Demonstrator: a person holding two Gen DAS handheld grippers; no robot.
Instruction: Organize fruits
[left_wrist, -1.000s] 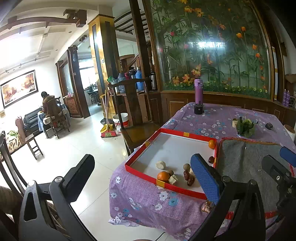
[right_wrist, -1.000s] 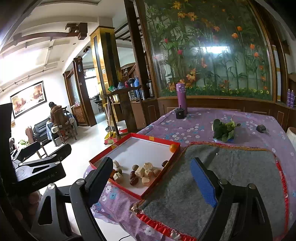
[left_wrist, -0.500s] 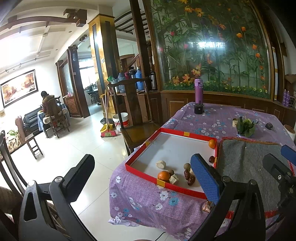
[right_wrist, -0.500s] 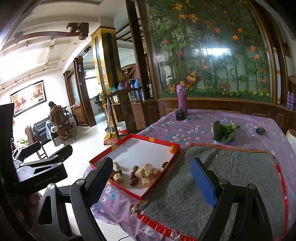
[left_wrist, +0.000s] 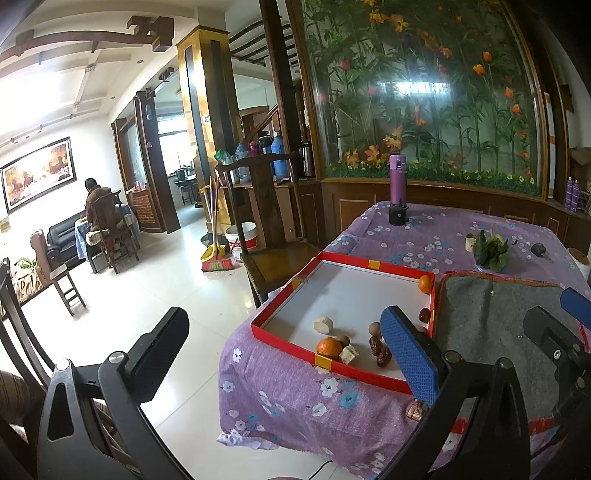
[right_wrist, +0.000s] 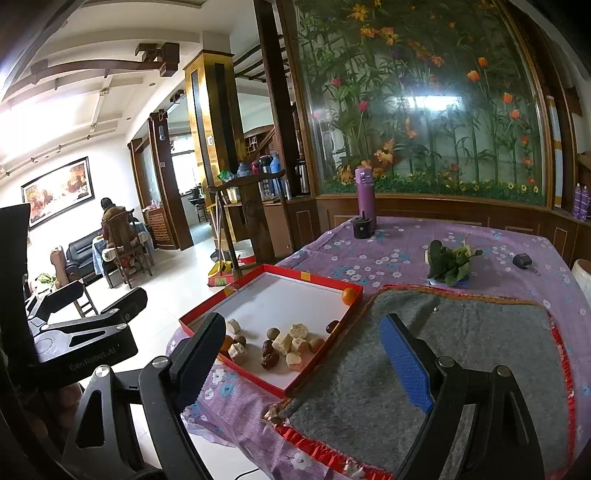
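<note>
Left gripper: wide, empty; I hold it short of the tray.
Right gripper: wide, empty.
Approach: I descend over one orange, clearing the dates.

One red tray; two oranges; two dates; one purple bottle; one grey mat; one bunch of greens; two grippers

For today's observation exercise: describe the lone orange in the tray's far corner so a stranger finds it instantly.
Find the red-rimmed tray on the purple floral tablecloth. In its far corner, beside the grey mat, sits a small orange, alone, apart from the fruit pile at the near end.
</note>
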